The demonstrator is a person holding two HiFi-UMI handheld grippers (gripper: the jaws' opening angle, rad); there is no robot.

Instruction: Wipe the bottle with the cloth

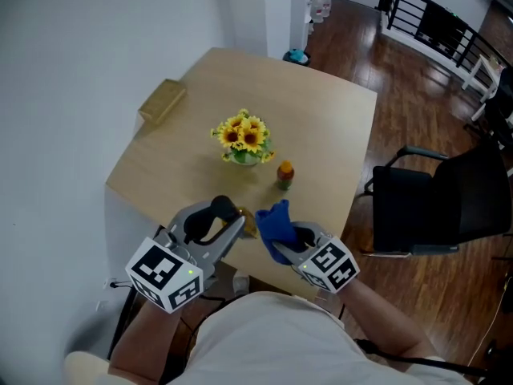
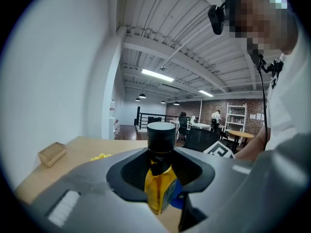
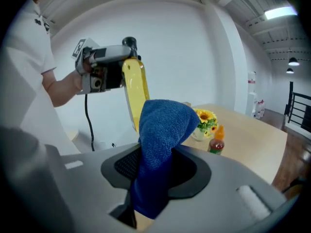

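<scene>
The left gripper (image 2: 160, 165) grips the bottle (image 2: 159, 191) by its neck, above the table (image 1: 321, 119) edge. Its body looks smooth, probably slippery. The right gripper (image 3: 154, 178) pinches the soft, limp cloth (image 3: 163, 130) just beside it.

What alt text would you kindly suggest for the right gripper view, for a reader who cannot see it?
The right claw is shut on a blue cloth that stands up between its jaws. Behind it the left claw holds a yellow bottle in the air; at right, a table with sunflowers.
</scene>
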